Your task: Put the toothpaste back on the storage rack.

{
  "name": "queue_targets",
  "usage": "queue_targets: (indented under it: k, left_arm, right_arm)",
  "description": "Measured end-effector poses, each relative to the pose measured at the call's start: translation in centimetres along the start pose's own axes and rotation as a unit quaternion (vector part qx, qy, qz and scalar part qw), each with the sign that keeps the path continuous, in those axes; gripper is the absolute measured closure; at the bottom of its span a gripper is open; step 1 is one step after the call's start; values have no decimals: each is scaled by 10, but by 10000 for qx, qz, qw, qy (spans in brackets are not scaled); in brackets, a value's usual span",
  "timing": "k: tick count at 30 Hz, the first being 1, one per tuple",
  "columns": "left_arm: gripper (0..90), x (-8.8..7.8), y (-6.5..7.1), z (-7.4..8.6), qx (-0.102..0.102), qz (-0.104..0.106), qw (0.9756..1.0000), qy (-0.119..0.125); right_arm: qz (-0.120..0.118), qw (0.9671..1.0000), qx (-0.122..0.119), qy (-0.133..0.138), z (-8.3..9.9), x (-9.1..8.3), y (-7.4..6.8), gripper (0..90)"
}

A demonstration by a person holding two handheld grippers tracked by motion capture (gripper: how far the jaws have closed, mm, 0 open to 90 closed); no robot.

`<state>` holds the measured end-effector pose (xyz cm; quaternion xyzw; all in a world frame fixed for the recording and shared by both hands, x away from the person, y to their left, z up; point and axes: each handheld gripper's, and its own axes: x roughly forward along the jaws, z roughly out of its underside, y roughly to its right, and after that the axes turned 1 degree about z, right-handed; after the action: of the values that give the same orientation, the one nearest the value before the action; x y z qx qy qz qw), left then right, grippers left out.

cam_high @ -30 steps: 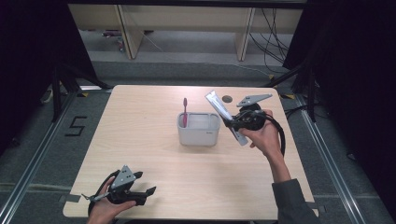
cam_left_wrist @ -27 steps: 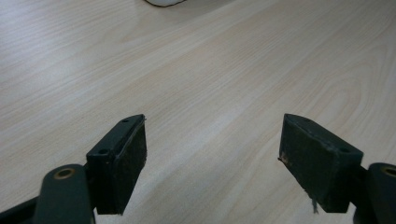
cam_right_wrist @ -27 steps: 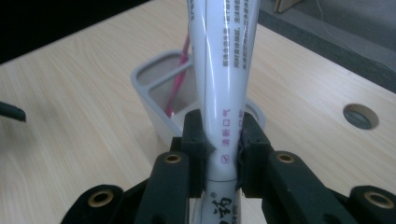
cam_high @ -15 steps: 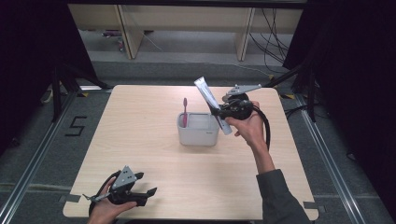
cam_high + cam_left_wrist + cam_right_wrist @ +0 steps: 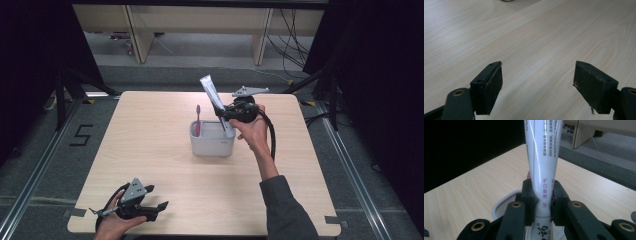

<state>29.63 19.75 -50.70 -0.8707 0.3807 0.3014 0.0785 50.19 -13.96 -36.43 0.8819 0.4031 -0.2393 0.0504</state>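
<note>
From the high view, the right hand-held gripper (image 5: 223, 114) holds a white toothpaste tube (image 5: 212, 95) clamped near its lower end, the tube standing tilted with its flat crimped end up and to the left, directly above the right side of the grey holder cup (image 5: 212, 142) in the middle of the worktop (image 5: 150, 150). A pink toothbrush (image 5: 198, 120) already stands upright in the cup's left part, so that half of the job looks done; the tube is not yet seated, and what seems left is to lower it in and let go. The left hand-held gripper (image 5: 150, 210) rests at the near left edge of the worktop, well apart from the cup. In the left gripper view its jaws stand wide with nothing between them, only bare wood grain beyond. In the right gripper view the jaws are narrow, pressing both sides of the toothpaste tube (image 5: 544, 170), with the cup's pale rim (image 5: 501, 205) just below and behind the jaws, suggesting the tube is nearly lined up over the opening.
</note>
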Motion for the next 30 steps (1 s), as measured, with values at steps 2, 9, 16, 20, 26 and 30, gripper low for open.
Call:
queue_targets:
  k: [2, 9, 16, 20, 26, 30]
  left_arm:
    - [227, 0, 0, 0, 5, 19, 10000, -24]
    - [227, 0, -1, 0, -14, -9, 10000, -14]
    - [227, 0, 0, 0, -13, 31, 10000, 48]
    - [227, -1, 0, -1, 11, 48, 10000, -26]
    - [227, 1, 1, 0, -40, 16, 10000, 58]
    - [227, -2, 0, 0, 86, 35, 9999, -43]
  right_arm:
    - [-28, 9999, 99, -25, 0, 4, -1, 769]
    - [46, 9998, 150, 155, 1, 20, 0, 769]
    - [25, 9993, 193, 310, 2, 30, 1, 769]
    - [59, 9992, 230, 322, 3, 34, -1, 768]
    - [73, 9993, 226, 304, 7, 41, -2, 768]
    - [70, 9994, 198, 265, 9, 44, -4, 768]
